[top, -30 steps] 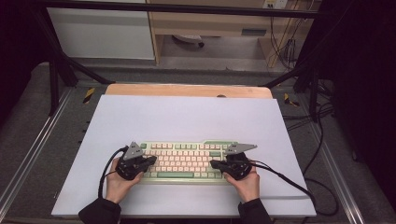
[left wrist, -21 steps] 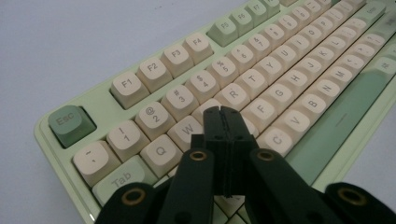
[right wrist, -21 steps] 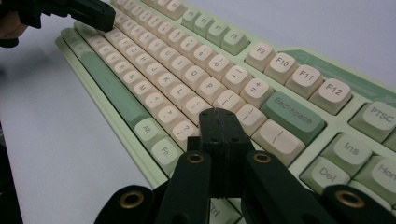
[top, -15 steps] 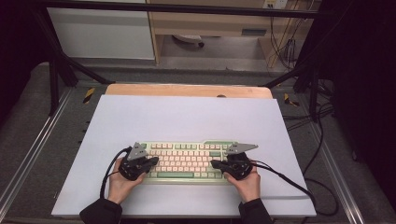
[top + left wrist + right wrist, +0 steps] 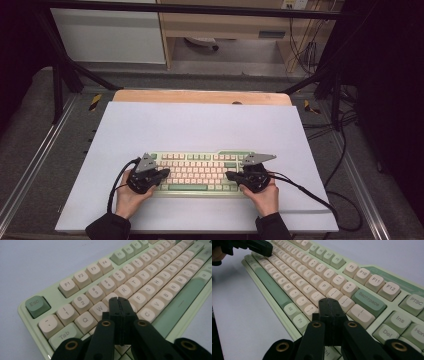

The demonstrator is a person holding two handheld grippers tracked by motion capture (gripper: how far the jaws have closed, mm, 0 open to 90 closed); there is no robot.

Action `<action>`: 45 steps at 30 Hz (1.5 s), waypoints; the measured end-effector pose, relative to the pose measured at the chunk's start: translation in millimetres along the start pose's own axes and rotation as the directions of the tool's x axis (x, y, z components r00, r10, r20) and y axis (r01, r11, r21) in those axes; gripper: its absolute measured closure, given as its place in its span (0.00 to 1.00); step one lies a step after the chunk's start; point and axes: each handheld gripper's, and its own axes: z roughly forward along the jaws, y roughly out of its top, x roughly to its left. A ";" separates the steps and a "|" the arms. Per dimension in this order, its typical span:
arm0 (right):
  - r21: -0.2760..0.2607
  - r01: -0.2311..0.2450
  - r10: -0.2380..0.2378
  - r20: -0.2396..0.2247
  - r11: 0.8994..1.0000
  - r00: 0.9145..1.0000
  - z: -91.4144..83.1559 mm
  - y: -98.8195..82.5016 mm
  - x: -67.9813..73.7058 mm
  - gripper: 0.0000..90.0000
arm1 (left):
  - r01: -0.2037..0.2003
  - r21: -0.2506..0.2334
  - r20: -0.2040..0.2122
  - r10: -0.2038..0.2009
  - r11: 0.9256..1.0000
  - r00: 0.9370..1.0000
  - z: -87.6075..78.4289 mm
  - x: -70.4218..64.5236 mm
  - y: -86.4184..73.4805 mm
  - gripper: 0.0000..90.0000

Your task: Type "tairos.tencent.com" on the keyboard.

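Keyboard lies at six o'clock on the white sheet, with bare sheet toward twelve. I hold my left gripper over its nine o'clock end, my right gripper over three o'clock, both pressed closed and holding nothing.

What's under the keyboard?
The keyboard lies on a big white sheet that covers the table. A strip of wooden tabletop peeks out at the far edge. What's directly beneath the keyboard is hidden.
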 end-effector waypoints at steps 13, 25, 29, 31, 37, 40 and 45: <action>-0.008 -0.005 0.005 -0.008 1.000 1.000 0.3 0.9 0.3 1.00 | 0.012 -0.017 0.002 -0.012 1.000 1.000 -11.9 3.3 -2.6 1.00; -0.009 0.001 -0.002 -0.025 1.000 1.000 4.8 4.4 6.1 1.00 | 0.013 -0.022 0.000 -0.013 1.000 1.000 -18.5 5.2 -6.5 1.00; -0.009 0.003 -0.004 -0.028 1.000 1.000 7.3 6.5 9.8 1.00 | 0.017 -0.022 0.003 -0.017 1.000 1.000 -18.7 5.7 -6.7 1.00; -0.008 0.006 -0.007 -0.036 1.000 0.999 9.8 7.1 11.6 1.00 | 0.017 -0.021 0.005 -0.017 1.000 1.000 -18.2 5.6 -6.9 1.00; 0.010 0.020 -0.019 -0.057 1.000 0.998 19.0 7.6 18.9 1.00 | 0.014 -0.018 0.009 -0.014 1.000 1.000 -17.4 4.8 -7.0 1.00; 0.014 0.020 -0.019 -0.057 1.000 0.998 22.5 7.2 21.1 1.00 | 0.016 -0.019 0.009 -0.015 1.000 1.000 -17.4 4.9 -7.0 1.00; 0.012 0.020 -0.020 -0.056 1.000 0.998 27.6 6.8 22.4 1.00 | 0.016 -0.018 0.010 -0.016 1.000 1.000 -17.0 4.9 -6.8 1.00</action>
